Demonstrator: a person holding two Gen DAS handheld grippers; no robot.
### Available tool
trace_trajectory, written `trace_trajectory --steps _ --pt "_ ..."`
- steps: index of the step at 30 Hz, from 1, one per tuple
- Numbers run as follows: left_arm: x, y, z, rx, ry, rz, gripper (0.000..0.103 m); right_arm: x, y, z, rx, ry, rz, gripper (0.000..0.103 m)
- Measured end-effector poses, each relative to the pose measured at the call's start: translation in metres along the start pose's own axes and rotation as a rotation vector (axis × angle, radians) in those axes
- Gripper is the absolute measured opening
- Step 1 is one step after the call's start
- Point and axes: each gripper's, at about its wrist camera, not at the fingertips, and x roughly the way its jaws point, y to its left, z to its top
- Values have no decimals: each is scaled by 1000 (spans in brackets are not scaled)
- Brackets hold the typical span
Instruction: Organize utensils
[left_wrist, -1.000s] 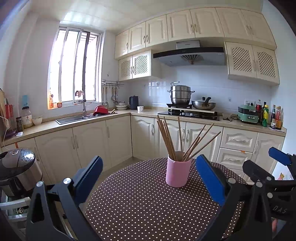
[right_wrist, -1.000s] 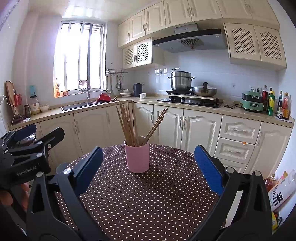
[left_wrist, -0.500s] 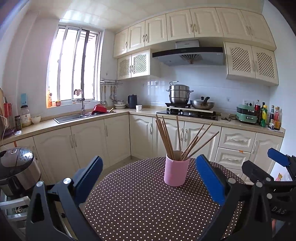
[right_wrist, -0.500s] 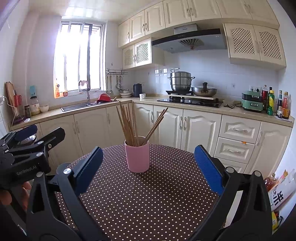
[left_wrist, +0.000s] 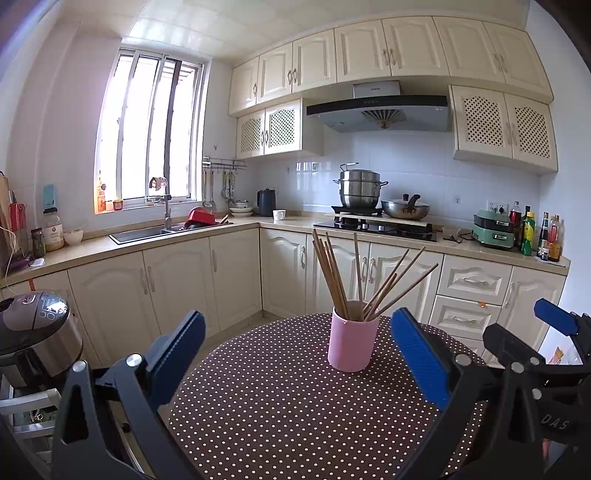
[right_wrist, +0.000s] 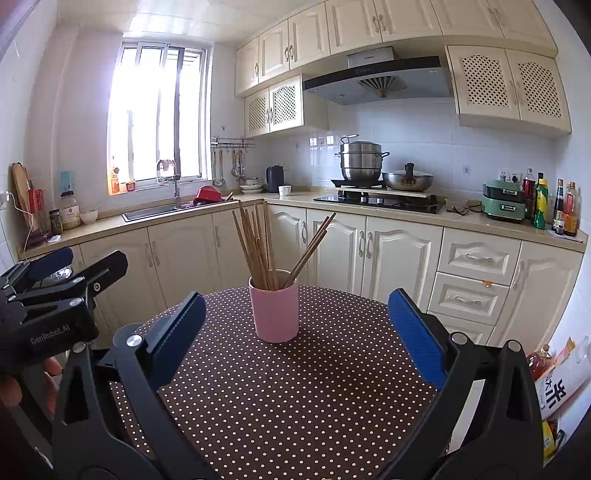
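Currently: cup of chopsticks upright mid-table, sticks fanning upward. Right gripper agape, empty, cup at 12 o'clock, nearer; left gripper likewise agape, cup at 1 o'clock.

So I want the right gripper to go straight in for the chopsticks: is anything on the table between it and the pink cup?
Nothing visible. Only bare polka-dot tablecloth lies between the open right gripper and the pink cup holding the chopsticks.

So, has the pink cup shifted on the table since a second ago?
No. The pink cup sits at the same place against the cabinet doors behind it.
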Motion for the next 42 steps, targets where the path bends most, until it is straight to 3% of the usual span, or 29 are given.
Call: trace_trajectory --steps 27,42 --pt "2 -5 -3 15 13 -3 99 2 3 -5 9 19 3 97" --pt "-6 -4 -3 19 -18 8 99 2 2 -5 13 17 7 97"
